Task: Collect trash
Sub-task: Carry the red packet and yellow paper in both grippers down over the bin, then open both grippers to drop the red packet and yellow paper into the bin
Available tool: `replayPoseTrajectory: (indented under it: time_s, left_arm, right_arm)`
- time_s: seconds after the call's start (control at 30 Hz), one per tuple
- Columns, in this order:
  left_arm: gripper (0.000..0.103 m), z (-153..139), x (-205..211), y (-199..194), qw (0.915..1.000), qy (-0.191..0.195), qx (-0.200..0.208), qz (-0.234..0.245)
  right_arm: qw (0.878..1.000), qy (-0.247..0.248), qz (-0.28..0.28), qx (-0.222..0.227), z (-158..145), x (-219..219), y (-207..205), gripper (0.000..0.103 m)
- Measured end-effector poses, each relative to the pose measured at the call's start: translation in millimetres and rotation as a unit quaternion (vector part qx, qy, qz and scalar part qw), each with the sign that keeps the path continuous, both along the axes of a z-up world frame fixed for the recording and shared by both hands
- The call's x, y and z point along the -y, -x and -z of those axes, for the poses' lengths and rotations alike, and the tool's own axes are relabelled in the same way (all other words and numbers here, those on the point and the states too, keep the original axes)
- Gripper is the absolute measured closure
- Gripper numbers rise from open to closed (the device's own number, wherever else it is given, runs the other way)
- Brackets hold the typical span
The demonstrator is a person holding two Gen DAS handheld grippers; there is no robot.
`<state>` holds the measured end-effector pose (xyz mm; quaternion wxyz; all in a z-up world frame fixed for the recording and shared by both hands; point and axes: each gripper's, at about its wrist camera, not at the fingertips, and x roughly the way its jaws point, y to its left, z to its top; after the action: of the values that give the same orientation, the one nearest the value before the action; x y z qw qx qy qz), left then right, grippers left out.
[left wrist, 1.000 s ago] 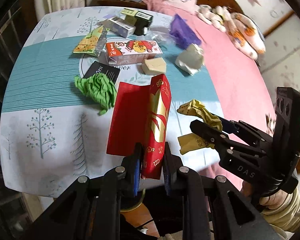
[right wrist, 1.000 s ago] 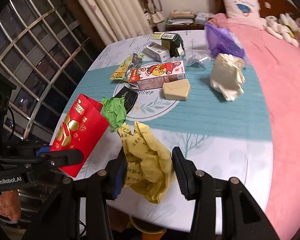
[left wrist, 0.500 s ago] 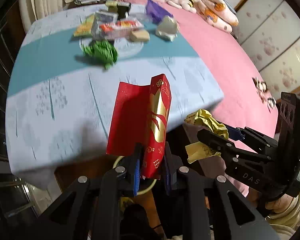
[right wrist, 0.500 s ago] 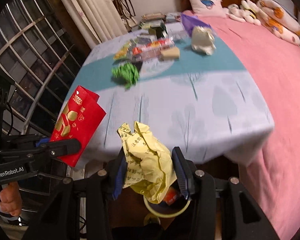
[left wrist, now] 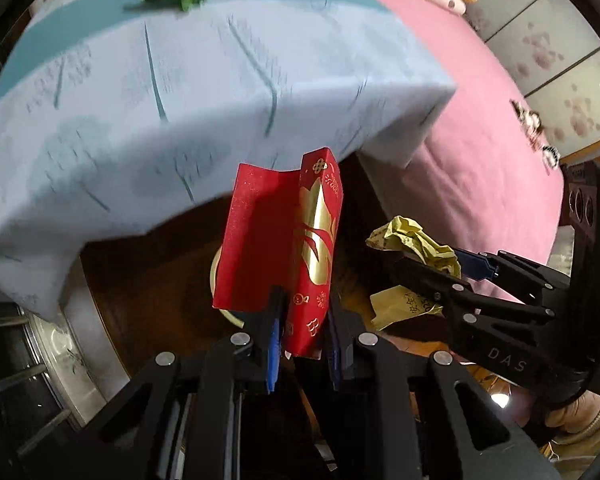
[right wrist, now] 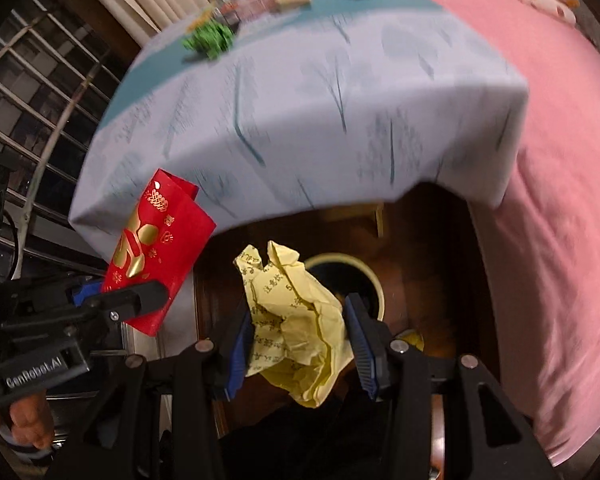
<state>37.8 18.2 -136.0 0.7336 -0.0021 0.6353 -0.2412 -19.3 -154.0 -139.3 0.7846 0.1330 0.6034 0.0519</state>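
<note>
Two pieces of trash are held, one in each hand-held gripper. The red envelope with gold print stands up from the left hand-held gripper, whose pads are closed tightly on its lower edge. The crumpled yellow paper sits between the pads of the right hand-held gripper, and they press on it from both sides. In the left wrist view the right hand-held gripper with its paper is just to the right of the envelope. Below and ahead of both hand-held grippers, on a dark wooden floor, stands a round bin with a pale rim; the yellow paper covers part of its opening. Beyond the hand-held grippers the worktop is covered with a light blue cloth with tree print that hangs over its edge. Far on it lie a crumpled green paper and more packages, too blurred to name. To the right of the worktop a pink bedcover spreads. A hand grips the left handle.
</note>
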Motion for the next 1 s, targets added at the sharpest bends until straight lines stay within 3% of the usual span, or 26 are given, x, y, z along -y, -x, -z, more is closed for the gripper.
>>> replayPoseTrajectory:
  time_s: [0.27, 0.53, 0.83, 0.97, 1.0]
  left_arm:
    - [0.086, 102.6, 17.5, 4.8, 0.9985, -0.043, -0.035, -0.001]
    - [0.086, 198.2, 29.9, -2.9, 0.9957, -0.060, -0.066, -0.023]
    - [0.083, 257.8, 51.0, -7.9, 0.9945, -0.073, -0.073, -0.014]
    - [0.074, 269.7, 54.5, -11.8, 0.9941, -0.082, -0.071, -0.009]
    - [0.068, 271.9, 55.9, -12.8, 0.9937, -0.086, -0.072, -0.007]
  right_arm:
    - [0.998, -0.010, 0.027, -0.049, 103.5, 7.1, 5.1, 0.058]
    - [0.994, -0.018, 0.045, -0.099, 205.4, 14.5, -0.9, 0.056]
    - [0.992, -0.037, 0.043, -0.111, 266.2, 18.6, -13.7, 0.055]
    - [0.992, -0.041, 0.048, -0.113, 280.9, 20.8, -18.6, 0.050]
    - [0.991, -0.042, 0.050, -0.114, 282.9, 21.7, -18.6, 0.044]
